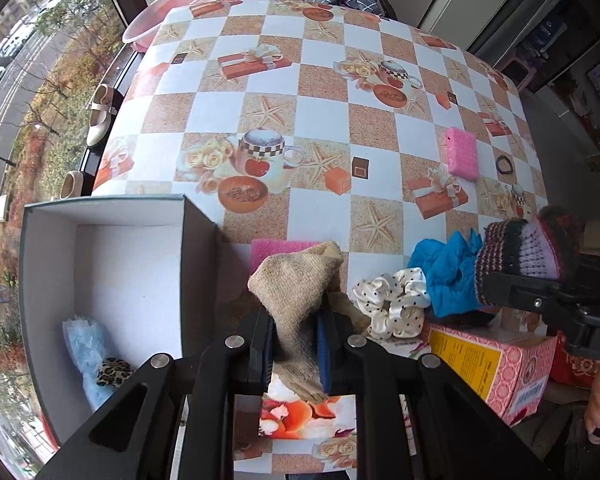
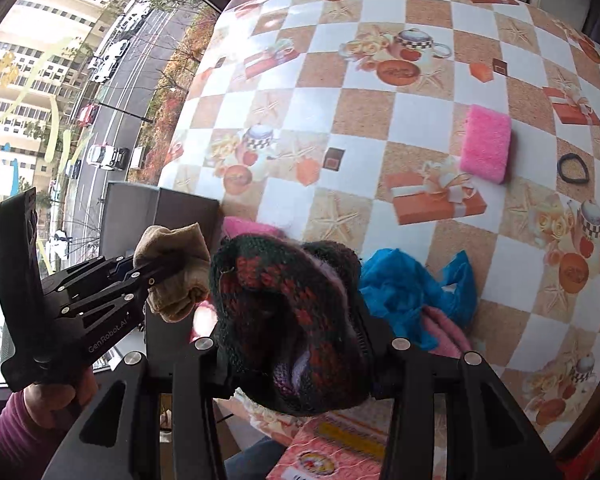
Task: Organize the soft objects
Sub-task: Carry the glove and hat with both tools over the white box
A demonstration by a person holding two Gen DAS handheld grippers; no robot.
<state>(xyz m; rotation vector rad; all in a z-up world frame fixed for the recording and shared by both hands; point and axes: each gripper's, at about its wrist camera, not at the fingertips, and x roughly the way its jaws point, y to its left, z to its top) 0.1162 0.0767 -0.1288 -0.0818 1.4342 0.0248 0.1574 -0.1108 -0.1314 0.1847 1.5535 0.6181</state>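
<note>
A: Which step is this?

B: Carrying, I'd say. The left hand-held gripper (image 1: pixel 296 344) is clamped on a beige sock (image 1: pixel 296 292), low in the middle of the left wrist view, just right of the open box (image 1: pixel 198 240). The right hand-held gripper (image 2: pixel 296 344) is closed around a dark knitted hat (image 2: pixel 288 320) that fills the lower centre of its own view.

A: Anything in the box yet?

B: A pale blue fluffy piece (image 1: pixel 86 356) and a leopard-print scrunchie (image 1: pixel 114 372) lie in its lower left corner. The rest of its white floor is bare.

A: So the next move?

B: Likely swing the sock left over the box wall and let go. It needs to clear that dark rim first.

A: What else is waiting?

B: A polka-dot scrunchie (image 1: pixel 394 304) and a crumpled blue cloth (image 1: pixel 446 276) at lower right, touching one another, above a pink patterned carton (image 1: pixel 512 372). A pink sponge (image 1: pixel 462 154) and a black hair tie (image 1: pixel 504 165) sit well apart on the tabletop (image 1: pixel 320 128), right of centre. Another pink pad (image 1: pixel 276 250) peeks out behind the sock.

A: Anything in the way?

B: The two grippers are near each other; the hat could brush the sock if both head for the box together.
</note>
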